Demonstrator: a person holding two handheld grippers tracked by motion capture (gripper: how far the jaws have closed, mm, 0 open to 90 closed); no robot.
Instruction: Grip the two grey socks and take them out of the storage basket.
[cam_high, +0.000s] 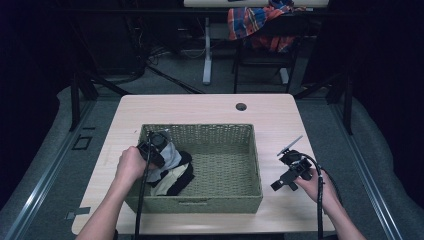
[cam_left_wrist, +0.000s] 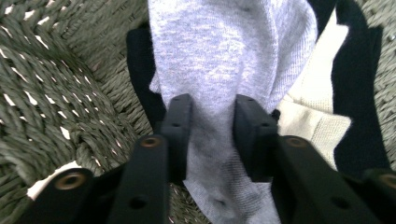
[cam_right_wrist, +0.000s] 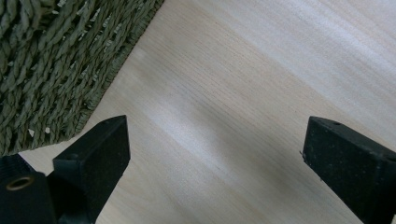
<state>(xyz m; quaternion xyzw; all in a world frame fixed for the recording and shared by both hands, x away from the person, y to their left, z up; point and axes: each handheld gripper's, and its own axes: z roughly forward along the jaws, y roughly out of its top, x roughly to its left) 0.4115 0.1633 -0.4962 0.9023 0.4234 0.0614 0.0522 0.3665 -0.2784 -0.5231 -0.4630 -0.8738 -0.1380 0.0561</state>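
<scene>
Grey sock: a light grey knitted sock (cam_left_wrist: 224, 70) is pinched between the two black jaws of the left gripper (cam_left_wrist: 212, 135), the cloth bunched narrow at the pinch and spreading wider beyond it; in the high view the sock (cam_high: 170, 155) sits at the left end of the basket, over the other cloth.

Long axis: in the left gripper view the sock runs straight along the jaws, from the bottom of the frame to the top; which end is the toe cannot be told.

Other cloth: a cream knitted piece (cam_left_wrist: 313, 107) and black fabric (cam_left_wrist: 359, 93) lie under and beside the grey sock on the basket floor; in the high view the cream piece (cam_high: 170, 178) and the black fabric (cam_high: 184, 176) fan out toward the basket's middle.

Basket: a rectangular olive-green woven basket (cam_high: 235, 134) stands on the table, its long sides running left to right; its right half holds bare weave.

Left gripper: held by the person's left hand (cam_high: 131, 166) inside the basket's left end (cam_high: 154, 145), jaws closed on the grey sock.

Right gripper: held by the right hand (cam_high: 314, 185) over bare table to the right of the basket (cam_high: 285, 182), jaws spread wide with nothing between them (cam_right_wrist: 215, 154); the basket's corner (cam_right_wrist: 56, 70) lies just beside.

Table: a light wooden tabletop (cam_high: 200, 107) with a round cable hole (cam_high: 241, 106) near its far edge.
</scene>
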